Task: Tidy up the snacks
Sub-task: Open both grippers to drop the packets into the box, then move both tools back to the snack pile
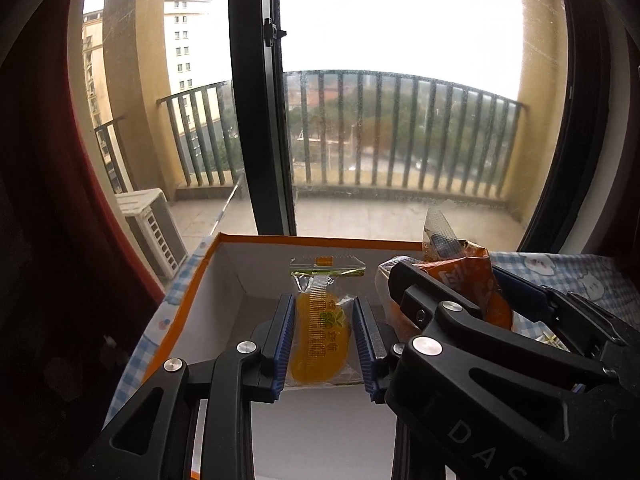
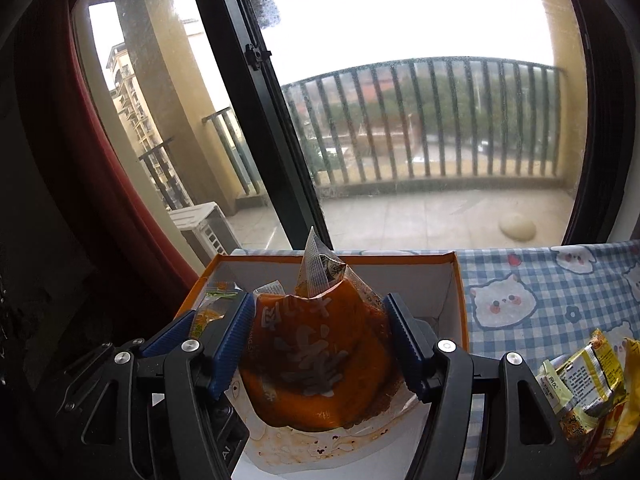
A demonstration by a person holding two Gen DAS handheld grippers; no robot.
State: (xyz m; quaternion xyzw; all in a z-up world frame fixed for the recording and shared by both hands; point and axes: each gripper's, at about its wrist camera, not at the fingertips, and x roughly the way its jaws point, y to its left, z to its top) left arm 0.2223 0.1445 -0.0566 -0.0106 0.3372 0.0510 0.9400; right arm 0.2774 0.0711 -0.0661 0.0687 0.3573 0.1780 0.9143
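Over the box (image 1: 188,304), both grippers hold snacks.
L gripper (image 1: 324,312) is clamped on a yellow jelly pack (image 1: 320,340), w/ blue pads on both its sides; R gripper (image 2: 320,320) is clamped on an orange pouch (image 2: 316,360). Both packs hang above the white box inside. More snack packs (image 2: 588,392) lie on the checked cloth (image 2: 540,280), right of the box.

An open box (image 2: 456,280) sits at the bench's (image 2: 560,280) far edge, against the window (image 2: 420,120). Over it, the left hand-held gripper (image 1: 324,334) holds a small snack packet (image 1: 320,332); just to its right the right hand-held gripper (image 2: 320,332) holds a larger snack bag (image 2: 316,360). More packets (image 2: 588,392) lie on the bench right of the box.
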